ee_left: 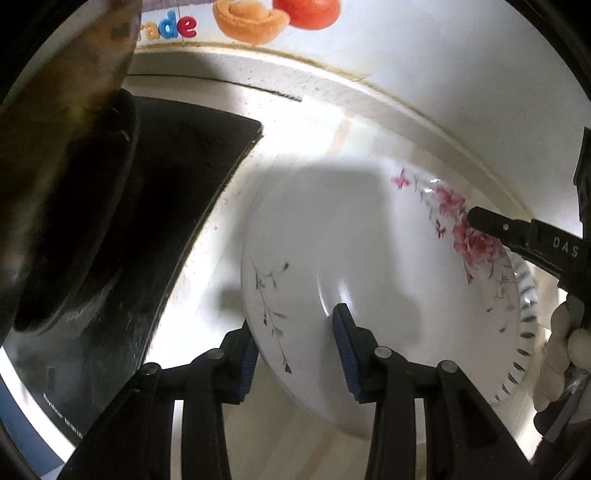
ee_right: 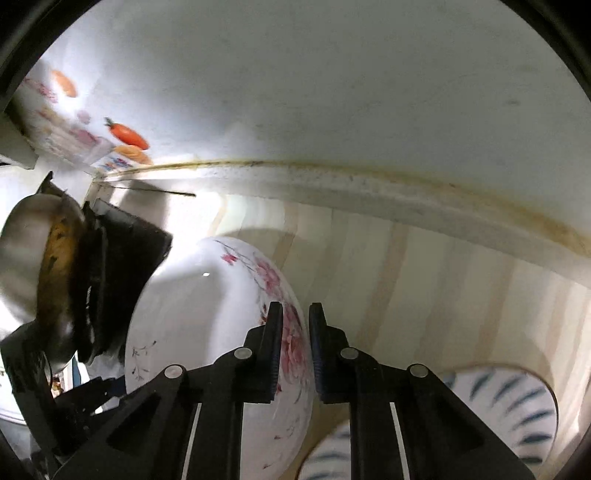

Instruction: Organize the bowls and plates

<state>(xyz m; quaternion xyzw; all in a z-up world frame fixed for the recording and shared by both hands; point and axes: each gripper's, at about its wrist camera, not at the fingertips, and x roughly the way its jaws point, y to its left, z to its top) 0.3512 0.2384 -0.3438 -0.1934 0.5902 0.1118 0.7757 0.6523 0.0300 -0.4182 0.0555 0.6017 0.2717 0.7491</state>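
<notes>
A white plate with pink flowers [ee_left: 332,236] is held tilted above the counter by both grippers. My left gripper [ee_left: 295,350] straddles its near rim, blue pads on either side, with a visible gap. My right gripper [ee_right: 295,347] is closed on the opposite flowered rim [ee_right: 291,350]; its finger shows in the left wrist view [ee_left: 491,223]. Under the flowered plate lies a white plate with blue dashes [ee_left: 524,325], also in the right wrist view [ee_right: 517,410].
A black gas stove [ee_left: 155,206] with a sooty pot [ee_left: 55,147] sits at the left. The pale striped counter [ee_right: 424,280] meets a white wall [ee_right: 332,92] with fruit stickers [ee_left: 251,18]. A gloved hand [ee_left: 569,354] is at the right.
</notes>
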